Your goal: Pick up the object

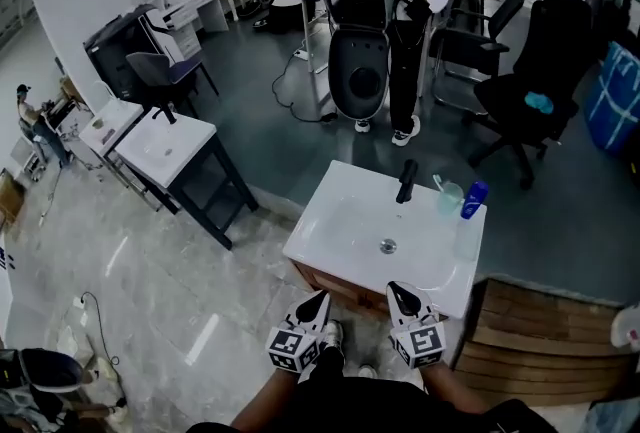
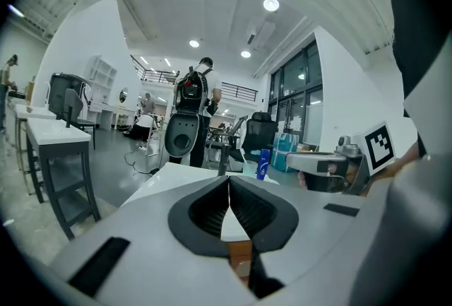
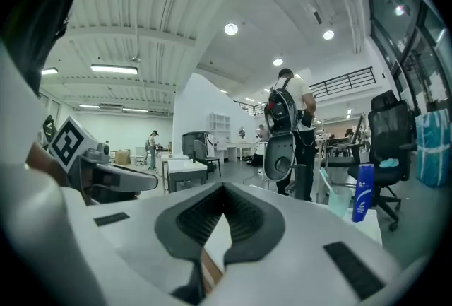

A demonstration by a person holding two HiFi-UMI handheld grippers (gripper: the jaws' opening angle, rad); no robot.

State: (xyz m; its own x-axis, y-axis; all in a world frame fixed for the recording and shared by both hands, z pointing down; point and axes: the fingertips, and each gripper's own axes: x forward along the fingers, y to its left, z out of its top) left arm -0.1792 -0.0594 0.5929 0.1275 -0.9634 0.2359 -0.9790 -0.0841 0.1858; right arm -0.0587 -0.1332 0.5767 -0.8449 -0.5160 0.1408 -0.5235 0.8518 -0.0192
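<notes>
**A:** Where are the two grippers?

**B:** Both hang low in front of the person, at the near edge of the white sink. The left gripper is over the front left part of the rim. The right gripper is beside it, near the middle of the front edge. They are near each other but do not touch.

**A:** And the fingers?

**B:** The left gripper's own view shows its two black pads pressed together at the tips, with nothing between them. The right gripper's view shows the same: the pads are clenched on each other and empty. Neither gripper touches anything on the sink.

**A:** Where is the object to pick up?

**B:** Two loose things stand at the far right corner of the sink. One is a blue bottle, upright. The other is a clear cup with a toothbrush leaning in it, just to the left of the bottle. Which of them is the object, the pictures do not tell. Both are well apart from the grippers, across the basin.

**A:** What else is on the sink?

**B:** A black tap stands at the back edge, left of the cup, and the drain is in the middle of the basin. The sink sits on a wooden cabinet.

**A:** And behind it?

**B:** A person stands on the grey floor with the back turned. A black office chair is to the right, and a small white table to the left.
</notes>
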